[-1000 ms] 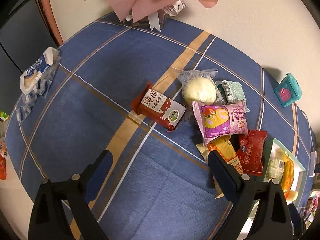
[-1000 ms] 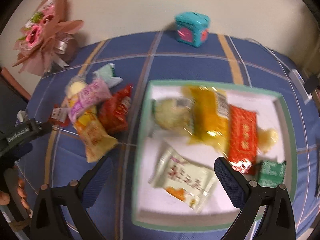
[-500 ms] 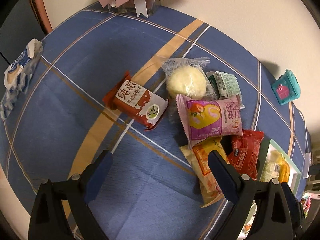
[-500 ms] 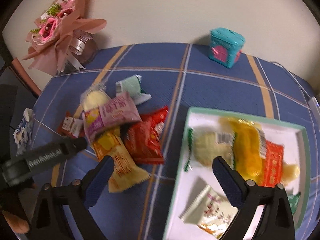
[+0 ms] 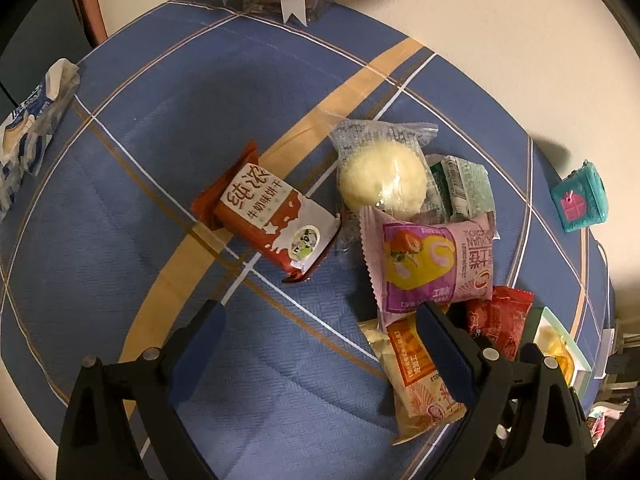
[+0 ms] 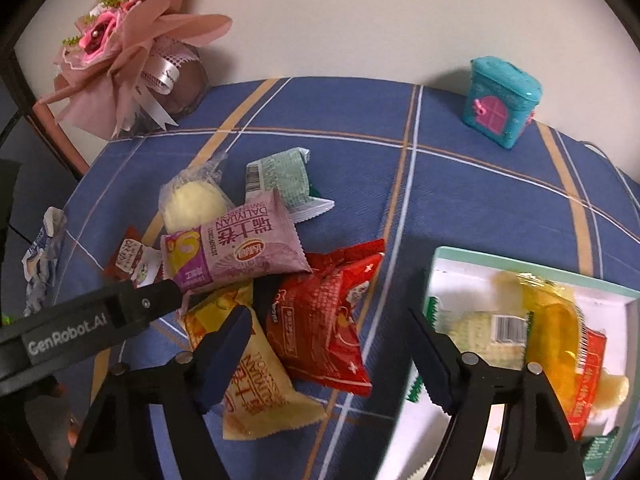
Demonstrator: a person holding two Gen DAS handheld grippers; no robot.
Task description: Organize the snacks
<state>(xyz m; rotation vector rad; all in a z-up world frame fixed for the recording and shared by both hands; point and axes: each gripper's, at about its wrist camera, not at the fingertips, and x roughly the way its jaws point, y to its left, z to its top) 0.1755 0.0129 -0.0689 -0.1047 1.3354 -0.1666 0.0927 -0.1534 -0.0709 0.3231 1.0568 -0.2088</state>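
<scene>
Loose snacks lie in a pile on the blue plaid cloth: a brown milk-biscuit packet (image 5: 268, 216), a round pale cake in clear wrap (image 5: 380, 180), a green packet (image 5: 464, 188), a pink packet (image 5: 432, 264), a yellow packet (image 6: 256, 384) and a red packet (image 6: 320, 320). My left gripper (image 5: 320, 312) hangs open just short of the brown packet with nothing between its fingers. My right gripper (image 6: 328, 320) hovers over the red packet. Its jaws are closing, with the packet between them and the pads clear of it. The white tray (image 6: 520, 264) at the right holds several snacks.
A pink bouquet (image 6: 120, 40) stands at the table's back left against the wall. A teal house-shaped box (image 6: 500, 108) sits at the back right. A blue and white wrapper (image 5: 28, 120) lies at the left edge. My left gripper's black body crosses the right wrist view's lower left.
My right gripper has moved left from above the tray to above the loose pile, and its fingers have drawn closer together. My left gripper has sunk a little toward the pile and stayed open.
</scene>
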